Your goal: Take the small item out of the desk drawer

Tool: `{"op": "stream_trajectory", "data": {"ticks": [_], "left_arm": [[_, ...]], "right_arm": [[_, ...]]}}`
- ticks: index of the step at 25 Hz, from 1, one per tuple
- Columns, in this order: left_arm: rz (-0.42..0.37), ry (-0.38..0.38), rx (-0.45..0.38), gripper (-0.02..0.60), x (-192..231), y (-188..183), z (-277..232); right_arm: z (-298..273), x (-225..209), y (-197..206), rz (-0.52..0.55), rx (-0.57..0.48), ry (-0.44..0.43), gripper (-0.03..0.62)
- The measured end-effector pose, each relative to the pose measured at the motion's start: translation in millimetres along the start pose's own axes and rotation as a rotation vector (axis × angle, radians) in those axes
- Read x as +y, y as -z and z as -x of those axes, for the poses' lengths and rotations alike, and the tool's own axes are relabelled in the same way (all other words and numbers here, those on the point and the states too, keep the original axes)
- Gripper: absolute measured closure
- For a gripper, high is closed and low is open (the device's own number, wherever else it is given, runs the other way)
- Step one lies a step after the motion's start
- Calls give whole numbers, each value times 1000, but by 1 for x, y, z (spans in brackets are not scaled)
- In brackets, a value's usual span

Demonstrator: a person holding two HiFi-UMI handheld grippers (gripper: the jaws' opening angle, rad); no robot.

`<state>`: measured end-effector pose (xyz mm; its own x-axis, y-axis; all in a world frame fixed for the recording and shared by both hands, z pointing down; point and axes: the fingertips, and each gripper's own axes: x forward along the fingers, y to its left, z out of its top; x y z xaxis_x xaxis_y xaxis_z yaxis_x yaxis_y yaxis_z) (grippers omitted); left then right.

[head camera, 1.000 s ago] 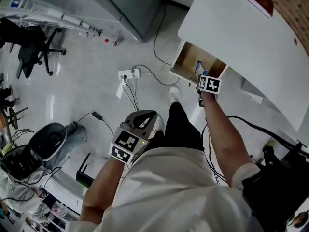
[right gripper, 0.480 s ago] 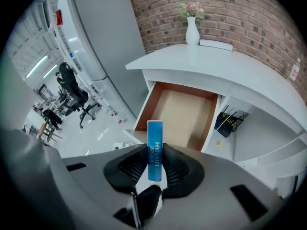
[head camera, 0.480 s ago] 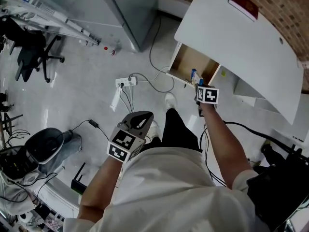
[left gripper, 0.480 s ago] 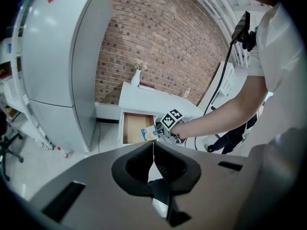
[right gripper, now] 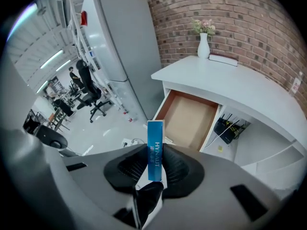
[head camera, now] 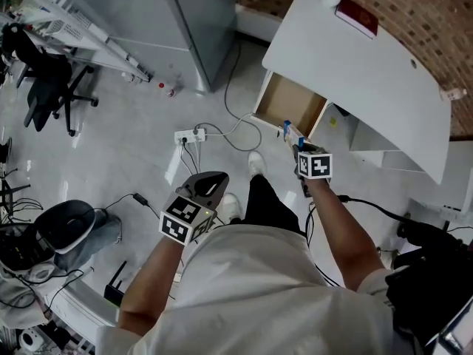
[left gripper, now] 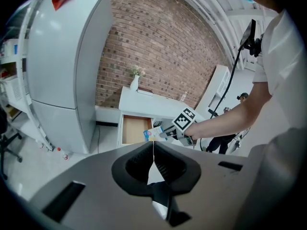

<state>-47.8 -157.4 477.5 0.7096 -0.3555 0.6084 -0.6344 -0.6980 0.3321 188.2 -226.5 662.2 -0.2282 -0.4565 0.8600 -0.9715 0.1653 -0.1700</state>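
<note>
The left gripper [left gripper: 153, 150] hangs low by the person's white shirt [head camera: 251, 287]. Its jaws are pressed together with nothing between them, and it points out over the grey floor [head camera: 133, 124]. The right gripper [right gripper: 156, 166] is held out at arm's length and is clamped on a small blue box [right gripper: 155, 149]. The box stands upright between the pads, with its upper half rising above them and white lettering running down its face. In the head view the box [head camera: 290, 132] is in the air just outside the open drawer [head camera: 290, 103], clear of the drawer's front edge. The drawer's brown bottom [right gripper: 189, 119] is bare. It is pulled out of a white desk [right gripper: 230, 87], whose top carries a white vase [right gripper: 204, 44] of flowers and a dark red book [head camera: 357, 17]. A power strip [head camera: 190, 135] with trailing cables lies on the floor beside the desk. A brick wall [right gripper: 244, 13] stands behind the desk, with a tall grey cabinet [right gripper: 120, 47] to its left.
</note>
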Motion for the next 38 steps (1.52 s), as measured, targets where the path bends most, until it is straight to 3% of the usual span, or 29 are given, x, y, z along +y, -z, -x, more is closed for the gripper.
{"op": "stream_trajectory", "data": {"ticks": [16,38], "left_arm": [[7,-4,-35,557,-19,40,54],[-5,16,-27,557,-36,102,96]], "right_arm": [[114,92,36,77,-68,-107,482],[185,159,91,79,-119,-111,482]]}}
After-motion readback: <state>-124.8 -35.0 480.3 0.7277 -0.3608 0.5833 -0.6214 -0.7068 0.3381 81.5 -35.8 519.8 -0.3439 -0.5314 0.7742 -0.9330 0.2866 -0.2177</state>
